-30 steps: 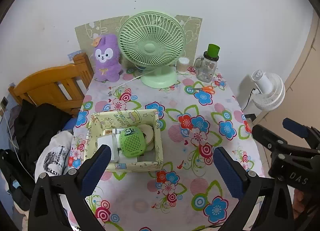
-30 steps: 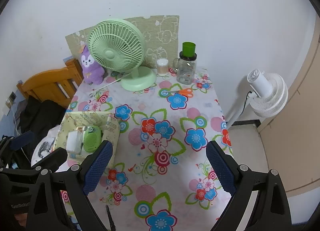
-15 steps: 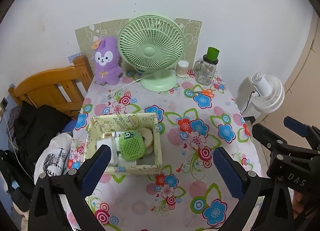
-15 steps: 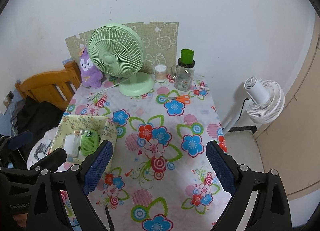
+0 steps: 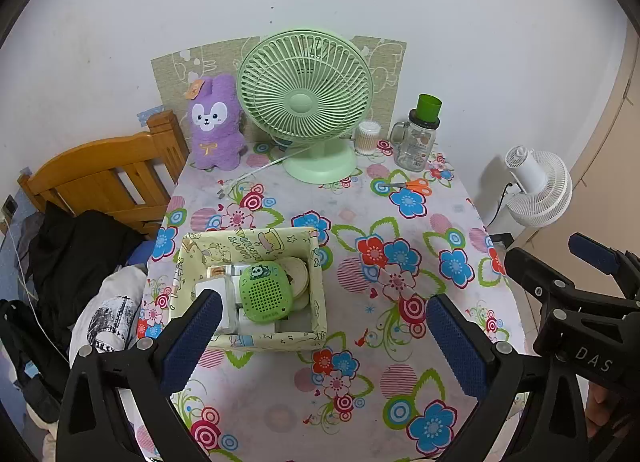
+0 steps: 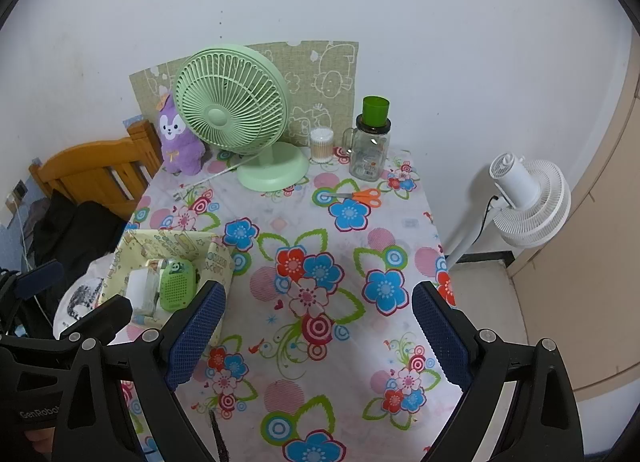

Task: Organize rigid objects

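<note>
Left gripper [image 5: 320,326]: I hold it above the near table edge, jaws spread wide, nothing between the blue ribbed pads.
Right gripper [image 6: 318,322]: likewise wide open and empty, high over the middle of the flowered tablecloth [image 6: 320,262].
Task things: most small items sit packed in the yellow fabric box [image 5: 316,262] on the left side of the table: a green perforated speaker [image 5: 266,294] lying on white boxes, beside a round cream tin [image 5: 298,272].
Loose item: orange-handled scissors [image 6: 360,196] lie flat near the back, just beside the glass jar [image 6: 369,150].
Risk, box: I judge its walls soft; a pad pressing on the rim could fold it and tip the stacked pieces.
Risk, scissors: thin and flat on slick cloth, so a shallow pinch may skid off or bunch the fabric.
Risk, back row: the jar with its green cap and the cotton-swab tub [image 6: 321,144] stand close together; a wide approach could knock them.
Risk, cord: the fan's white cable [image 5: 260,170] trails loose across the cloth and could snag.
Textures: smooth plastic fan grille [image 5: 304,86], fuzzy purple plush [image 5: 216,126], clear hard glass.
</note>
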